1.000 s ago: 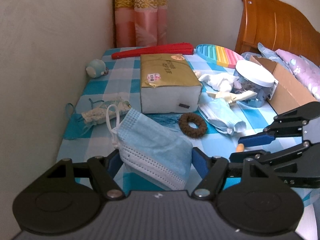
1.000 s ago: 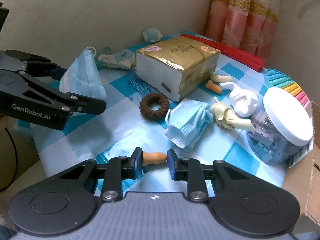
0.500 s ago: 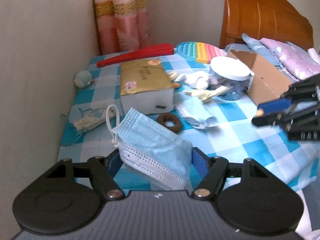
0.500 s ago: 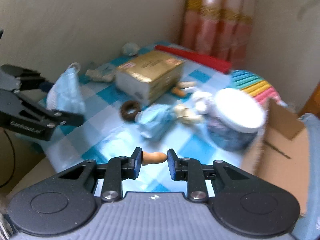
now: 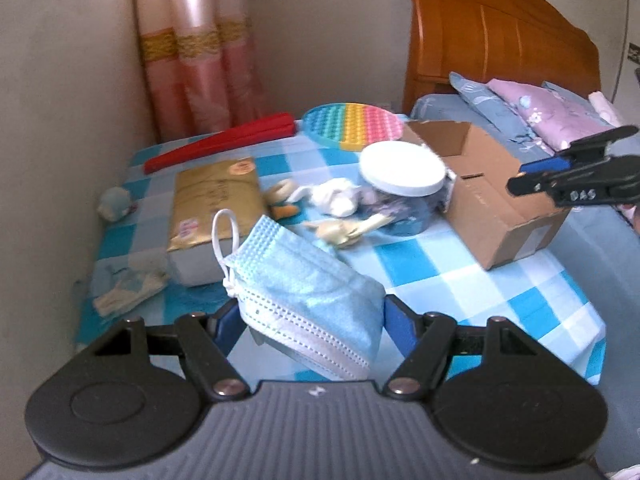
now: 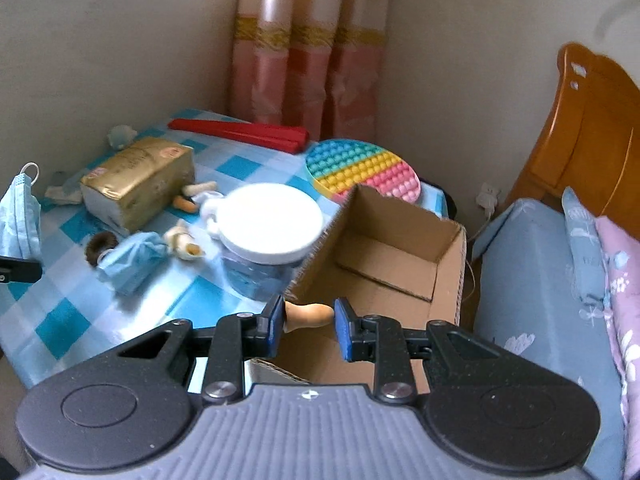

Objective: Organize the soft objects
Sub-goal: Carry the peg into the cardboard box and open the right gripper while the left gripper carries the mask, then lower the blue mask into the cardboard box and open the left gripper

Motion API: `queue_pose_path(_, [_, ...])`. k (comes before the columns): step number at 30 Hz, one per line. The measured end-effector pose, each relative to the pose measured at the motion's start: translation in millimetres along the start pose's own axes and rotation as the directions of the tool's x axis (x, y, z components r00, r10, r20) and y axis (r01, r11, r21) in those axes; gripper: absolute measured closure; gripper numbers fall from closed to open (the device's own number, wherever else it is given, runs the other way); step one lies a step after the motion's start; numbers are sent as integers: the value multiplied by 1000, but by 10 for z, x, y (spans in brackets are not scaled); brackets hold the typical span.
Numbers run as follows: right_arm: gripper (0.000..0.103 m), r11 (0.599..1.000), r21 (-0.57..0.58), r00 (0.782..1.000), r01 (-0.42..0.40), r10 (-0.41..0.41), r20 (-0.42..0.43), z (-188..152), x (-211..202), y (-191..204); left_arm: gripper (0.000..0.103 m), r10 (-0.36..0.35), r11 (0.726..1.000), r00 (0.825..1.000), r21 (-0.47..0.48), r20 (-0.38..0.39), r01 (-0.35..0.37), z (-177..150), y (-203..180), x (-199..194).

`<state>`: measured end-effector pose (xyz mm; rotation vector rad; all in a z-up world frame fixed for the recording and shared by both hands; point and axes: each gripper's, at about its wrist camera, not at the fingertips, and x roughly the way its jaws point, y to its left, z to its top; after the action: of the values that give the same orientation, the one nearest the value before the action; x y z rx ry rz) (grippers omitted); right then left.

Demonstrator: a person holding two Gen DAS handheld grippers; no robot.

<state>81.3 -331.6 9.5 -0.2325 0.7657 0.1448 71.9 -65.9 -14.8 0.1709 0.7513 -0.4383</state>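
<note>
The left gripper (image 5: 310, 316) is clamping a pale blue pleated face mask (image 5: 308, 292) above the checked tablecloth (image 5: 480, 292). The right gripper (image 6: 308, 320) is pinching a small tan rubbery piece (image 6: 310, 315) over the open brown cardboard box (image 6: 448, 264), white-lidded jar (image 6: 268, 220) at ten o'clock.

Right gripper (image 5: 576, 184), seen from left wrist view at right edge: white lettering on black arm, blurred, not legible for certain.

Gold pack (image 5: 214, 204), near table's left edge: round red-orange sticker on top at far end, pink-white label at near corner, faint print down middle; all too blurred to read. In right wrist view same pack (image 6: 138, 178) shows two stickers on top, unreadable.

No other text, number or sign legible.
</note>
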Motion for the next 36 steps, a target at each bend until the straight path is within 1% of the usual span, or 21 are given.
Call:
queue_pose_path(2, [55, 1000, 4, 1000, -8, 8, -4, -39, 15, -34, 31, -12, 1000, 1000, 11, -6, 12, 63, -57, 58])
queue_pose_path(3, [40, 1000, 7, 1000, -12, 12, -1, -60, 11, -31, 31, -19, 1000, 1000, 17, -9, 19, 96, -87, 85])
queue_pose_path(4, [30, 1000, 8, 1000, -20, 19, 6, -73, 19, -26, 31, -25, 999, 1000, 24, -14, 25, 124, -118, 113])
queue_pose_path(5, [28, 1000, 10, 999, -29, 29, 15, -91, 16, -26, 31, -31, 999, 999, 32, -21, 32, 159, -151, 144])
queue_pose_path(7, [16, 999, 20, 999, -42, 41, 19, -112, 9, -26, 31, -46, 998, 999, 51, -29, 47, 215, -210, 191])
queue_pose_path(10, [3, 999, 20, 999, -39, 39, 24, -171, -46, 4, 31, -61, 995, 997, 78, -37, 64, 321, -307, 244])
queue_pose_path(13, [0, 999, 17, 998, -47, 47, 39, -253, -130, 56, 31, -85, 989, 996, 117, -35, 89, 470, -429, 280])
queue_pose_path(16, [0, 998, 28, 997, -56, 54, 46, -332, -213, 102, 31, -109, 980, 994, 167, -24, 112, 648, -595, 316])
queue_pose_path(20, [0, 997, 54, 998, -50, 47, 52, -441, -305, 175, 31, -165, 956, 986, 243, -12, 163, 901, -888, 382])
queue_pose_path(23, [0, 996, 77, 998, -47, 43, 46, -525, -335, 214, 30, -213, 929, 977, 305, -21, 209, 1048, -1114, 481])
queue_pose_path(25, [0, 992, 110, 998, -58, 54, 41, -581, -345, 224, 30, -229, 919, 973, 321, -42, 230, 1134, -1249, 603])
queue_pose_path(27, [0, 987, 138, 996, -85, 81, 33, -633, -345, 235, 30, -246, 913, 967, 318, -69, 255, 1223, -1367, 748])
queue_pose_path(29, [0, 985, 144, 995, -94, 91, 27, -666, -347, 257, 30, -264, 907, 960, 313, -96, 281, 1284, -1465, 867])
queue_pose_path(32, [0, 986, 138, 996, -92, 89, 30, -686, -373, 276, 30, -267, 906, 956, 306, -123, 293, 1348, -1591, 1021])
queue_pose_path(34, [0, 985, 147, 995, -95, 91, 37, -690, -386, 256, 23, -282, 903, 952, 300, -124, 306, 1363, -1629, 1077])
queue_pose_path(35, [0, 983, 153, 995, -98, 93, 39, -689, -390, 240, 11, -295, 900, 947, 298, -123, 319, 1366, -1642, 1104])
queue_pose_path(36, [0, 983, 157, 995, -98, 93, 41, -688, -393, 221, 5, -299, 901, 947, 293, -117, 320, 1371, -1641, 1127])
